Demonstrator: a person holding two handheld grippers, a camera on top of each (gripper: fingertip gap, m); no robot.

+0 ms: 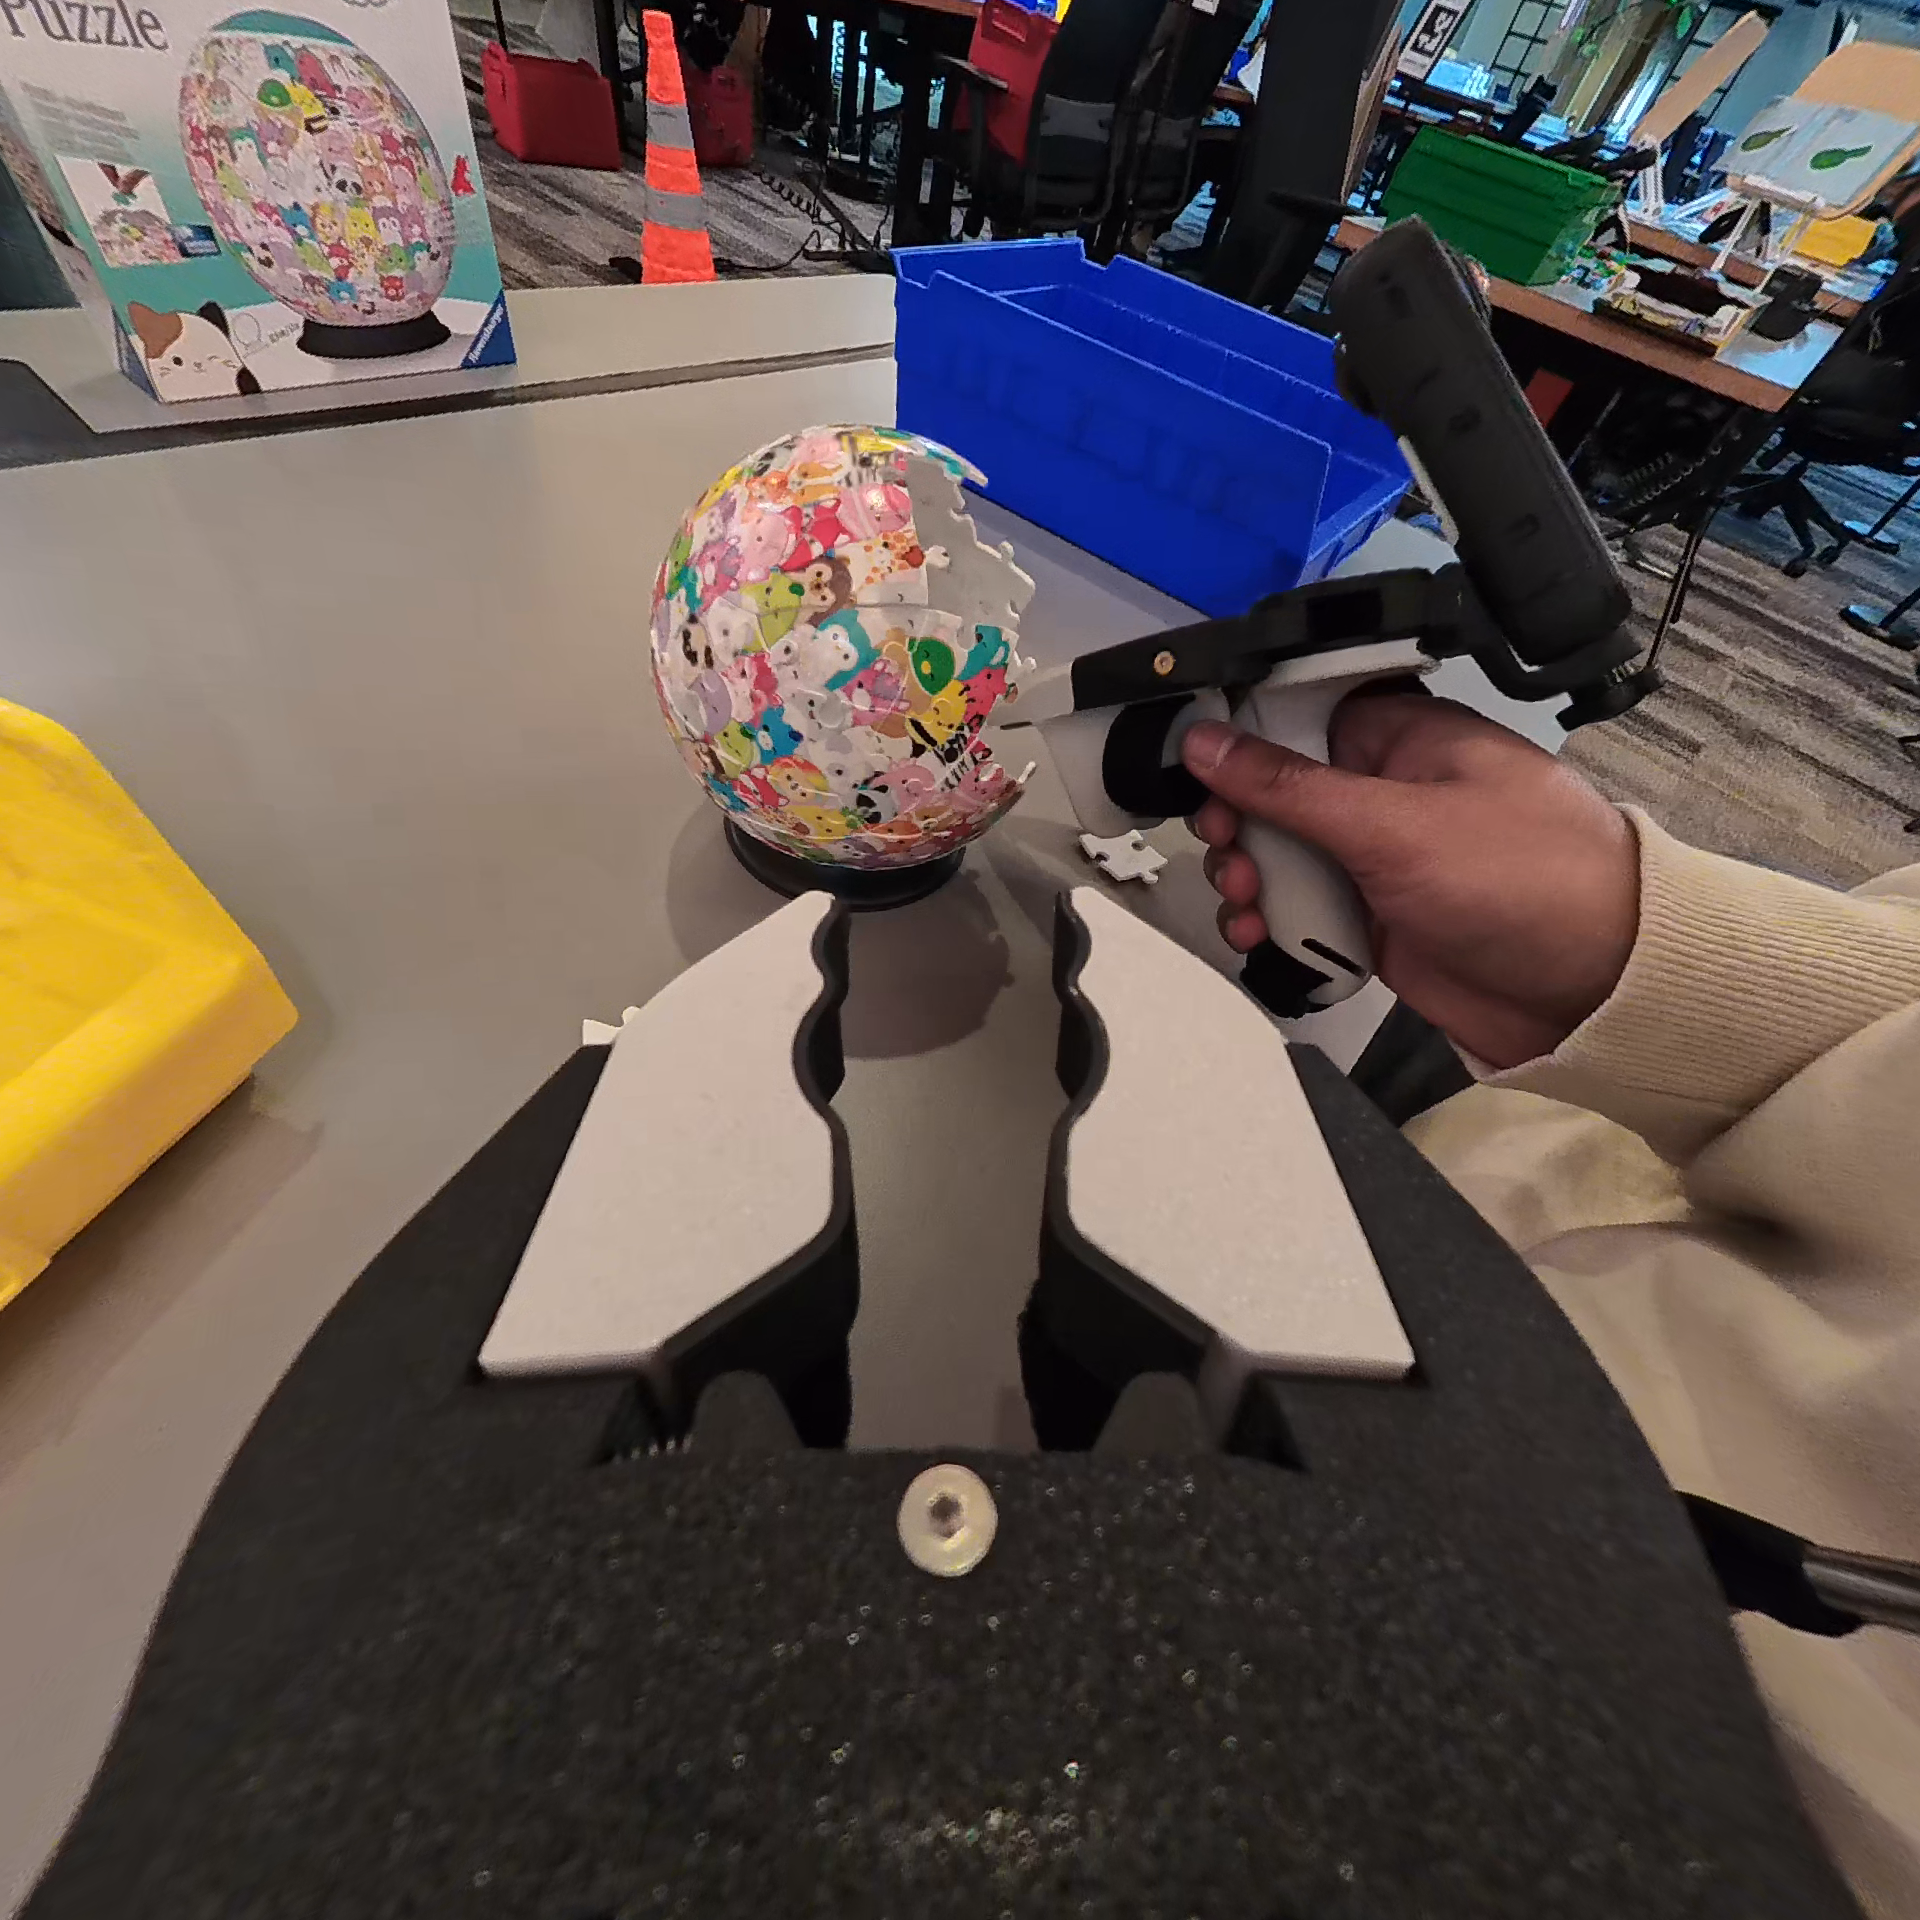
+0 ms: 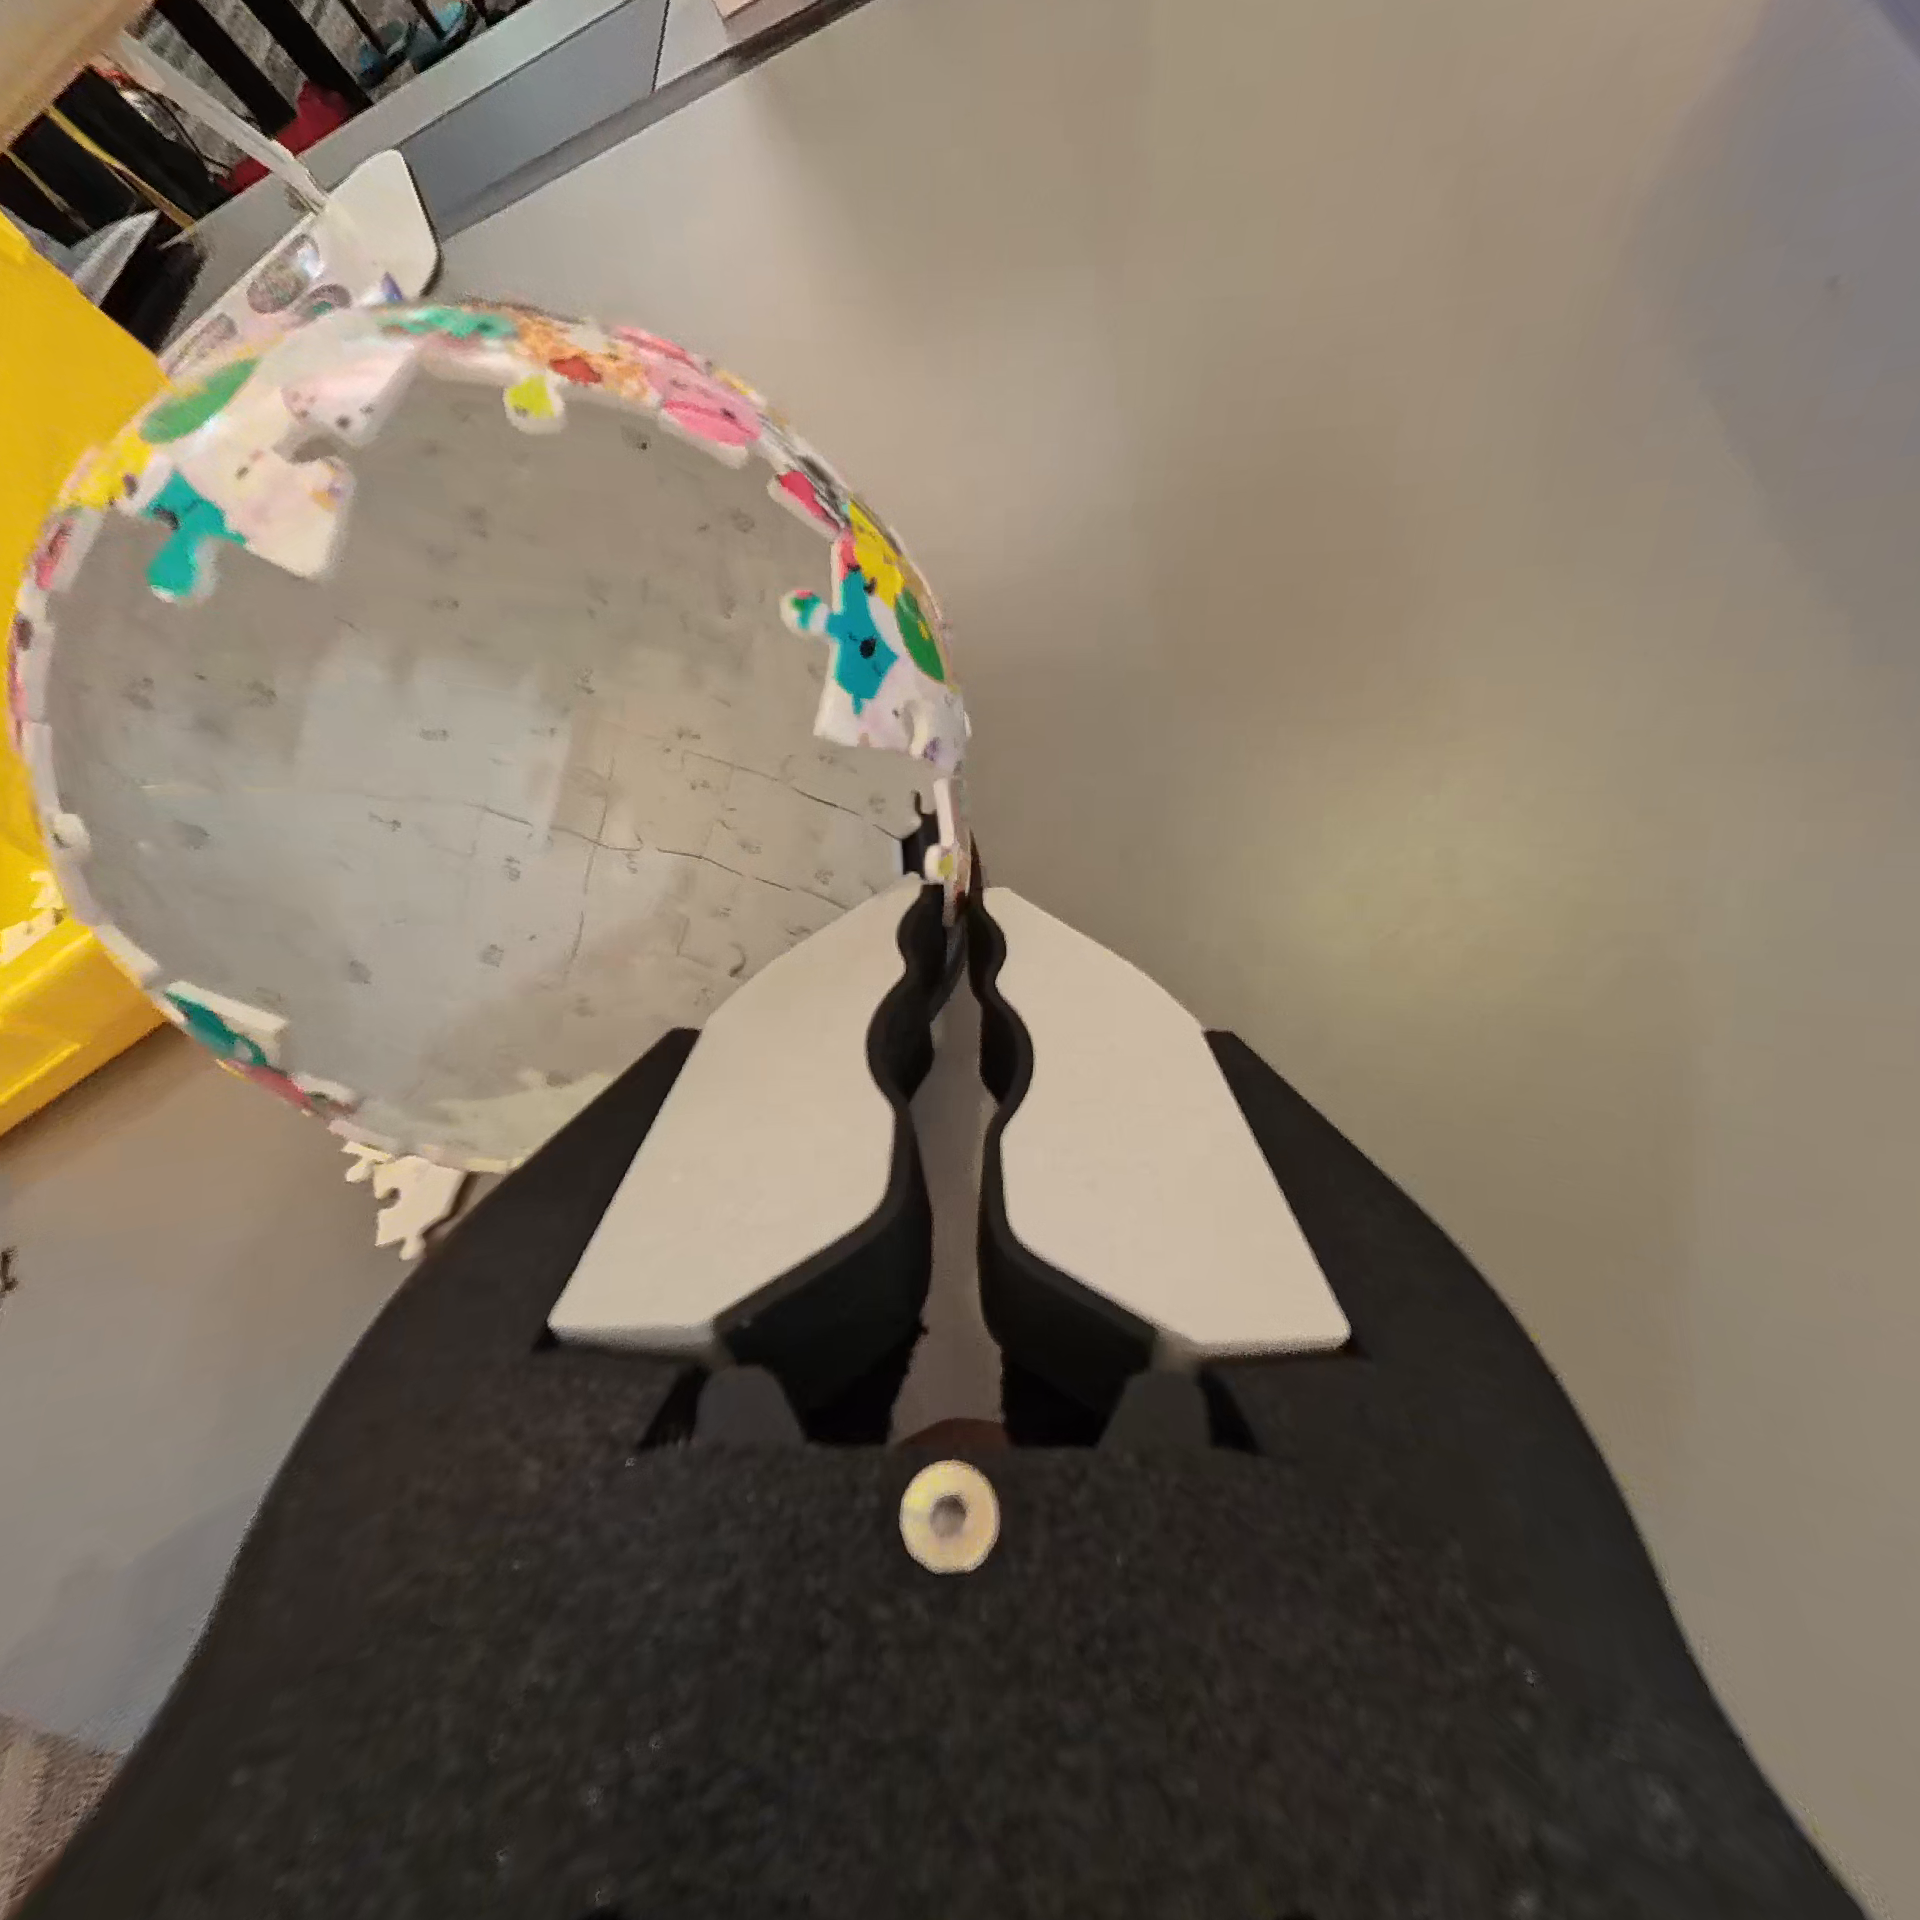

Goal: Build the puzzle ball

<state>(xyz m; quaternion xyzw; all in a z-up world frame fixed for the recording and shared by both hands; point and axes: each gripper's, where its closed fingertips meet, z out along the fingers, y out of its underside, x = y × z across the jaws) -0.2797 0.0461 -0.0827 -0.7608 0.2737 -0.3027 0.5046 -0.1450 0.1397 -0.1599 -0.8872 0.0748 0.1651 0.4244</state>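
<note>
One hollow ball (image 1: 831,644), half-shelled, sits on its black stand (image 1: 844,878) just ahead of the left claw (image 1: 943,940), whose jaws gape empty. The right claw (image 2: 943,899) is pinched nearly closed on the ball's broken rim, or on a piece there; I cannot tell which. Light, thin and brittle, I judge: grip edges gently. A loose piece (image 1: 1122,857) lies beneath the right claw on the smooth grey table (image 1: 364,727); office clutter beyond.

grey table (image 1: 312,665): ball stand (image 1: 842,868), loose puzzle piece (image 1: 1122,857), blue bin (image 1: 1122,416), yellow bin (image 1: 94,966), puzzle box (image 1: 260,187).
</note>
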